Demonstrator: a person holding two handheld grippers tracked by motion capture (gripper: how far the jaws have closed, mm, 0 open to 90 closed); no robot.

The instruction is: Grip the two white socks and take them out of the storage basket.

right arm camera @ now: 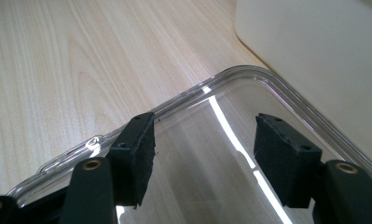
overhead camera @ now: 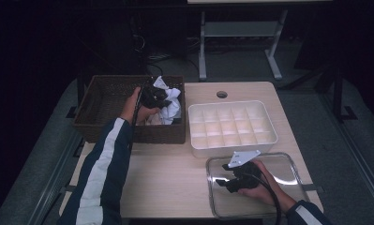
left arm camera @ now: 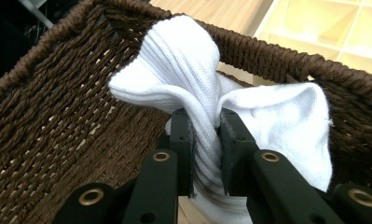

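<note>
White sock (left arm camera: 183, 70), unlabelled, sits clamped in left gripper (left arm camera: 206, 140) jaws; right gripper (right arm camera: 204, 158) jaws apart.

We see a dark room, grey floor (overhead camera: 316, 117), light wood table (overhead camera: 175, 173) with a round cable hole (overhead camera: 221, 94), grey-legged desk frame (overhead camera: 241, 33) behind, cables (overhead camera: 147, 51) trailing in shadow.

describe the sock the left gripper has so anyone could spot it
Find the brown woven basket at the table's far left. At its right end the left gripper pinches a white ribbed sock, bunched and lifted above the other white fabric.
</note>
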